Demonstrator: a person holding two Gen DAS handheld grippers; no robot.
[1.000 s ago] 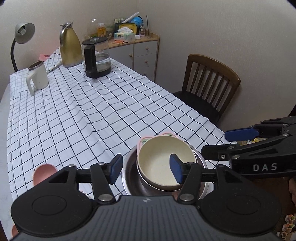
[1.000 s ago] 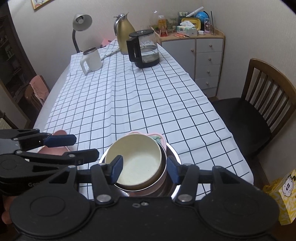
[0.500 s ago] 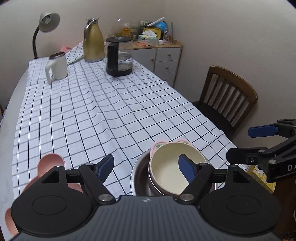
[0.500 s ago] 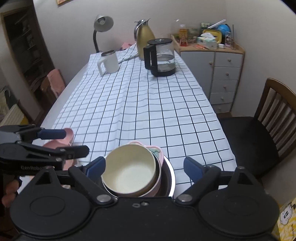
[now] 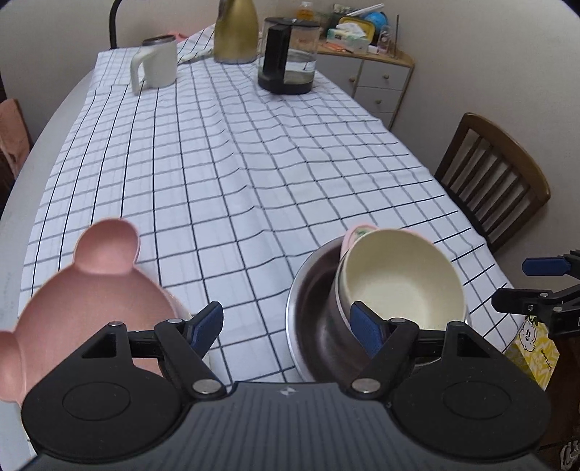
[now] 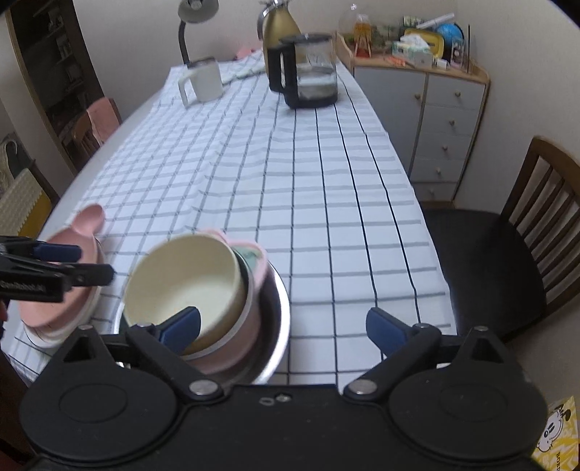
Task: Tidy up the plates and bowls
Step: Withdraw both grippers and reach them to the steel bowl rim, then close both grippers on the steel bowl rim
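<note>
Nearest the person, the left hand-held gripper (image 5: 286,326) stood spread with nothing between its blue pads, poised over the checked cloth between two groups of dishes. The right hand-held gripper (image 6: 282,324) was opening its jaws wide; its left pad overlapped the near rim of the cream round bowl (image 6: 185,282), but whether it touched could not be told.

That cream bowl sat tilted inside a pink bowl (image 6: 232,340), and both nested in a shiny steel basin (image 6: 279,319) at the table's near edge. A pale green dish (image 6: 250,255) peeked out behind them. Just left, a pink bear-eared plastic plate (image 5: 98,290) lay on a white dish (image 6: 58,335).

Judging from this, the bowl stack looked freshly set and let go; the next move probably called for reaching the left gripper down to the pink plate's rim and closing on it squarely.

Writing: the left tool's side read partly "ConRobot", and a yellow cartoon box (image 6: 556,438) showed "BORD".

Farther off stood a white lidded mug (image 6: 203,81), a glass kettle (image 6: 310,70) and a gold flask (image 6: 277,30).
</note>
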